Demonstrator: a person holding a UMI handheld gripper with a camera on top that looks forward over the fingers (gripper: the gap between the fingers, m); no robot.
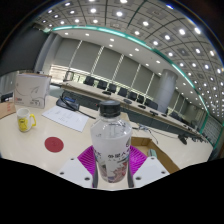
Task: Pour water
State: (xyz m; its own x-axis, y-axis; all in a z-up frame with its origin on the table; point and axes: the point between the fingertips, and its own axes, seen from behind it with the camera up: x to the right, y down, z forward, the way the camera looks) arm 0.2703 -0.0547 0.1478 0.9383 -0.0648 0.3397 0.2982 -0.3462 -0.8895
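The gripper (111, 166) holds a clear plastic bottle with a white label (111, 143) upright between its magenta pads (90, 160), both fingers pressed on it. By my reading the bottle is grasped and lifted but pouring has not begun; a yellow mug (26, 122) stands well apart on the pale tabletop (30, 148), near a red round coaster (54, 145) and white papers (66, 117). Beyond are long desks with dark chairs (120, 92) under rows of ceiling lights (110, 22)

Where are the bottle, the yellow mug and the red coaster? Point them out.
bottle (111, 146): gripper view, label, between the fingers.
yellow mug (26, 122): gripper view, its side.
red coaster (54, 145): gripper view, its centre.
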